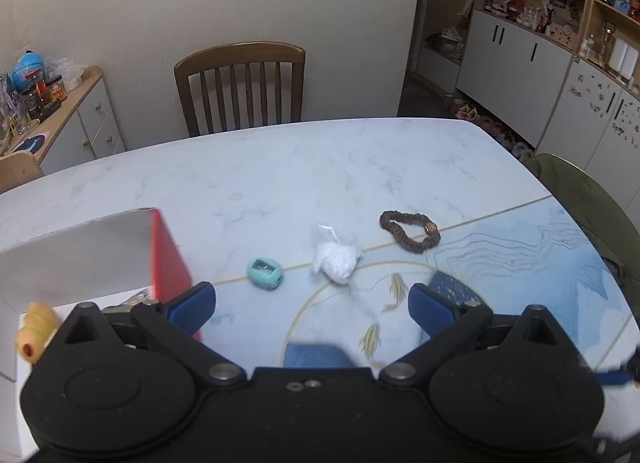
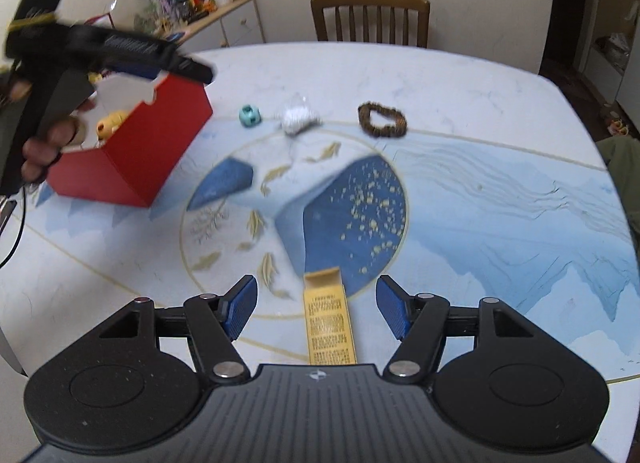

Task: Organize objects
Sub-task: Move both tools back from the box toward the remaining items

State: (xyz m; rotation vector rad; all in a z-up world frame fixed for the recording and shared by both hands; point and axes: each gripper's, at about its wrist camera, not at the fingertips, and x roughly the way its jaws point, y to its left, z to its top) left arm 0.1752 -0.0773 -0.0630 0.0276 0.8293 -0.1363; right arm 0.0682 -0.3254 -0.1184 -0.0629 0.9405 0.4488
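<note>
At my far left stands the open red cardboard box with a yellow toy inside; my left claw hovers beside it, jaws spread wide and empty. Ahead of that claw, in a row on the white marble-patterned table, lie a small teal pencil sharpener, a crumpled white wad and a brown beaded bracelet. My right claw gapes open too, with a narrow yellow printed carton lying between its blue pads, untouched by either.
</note>
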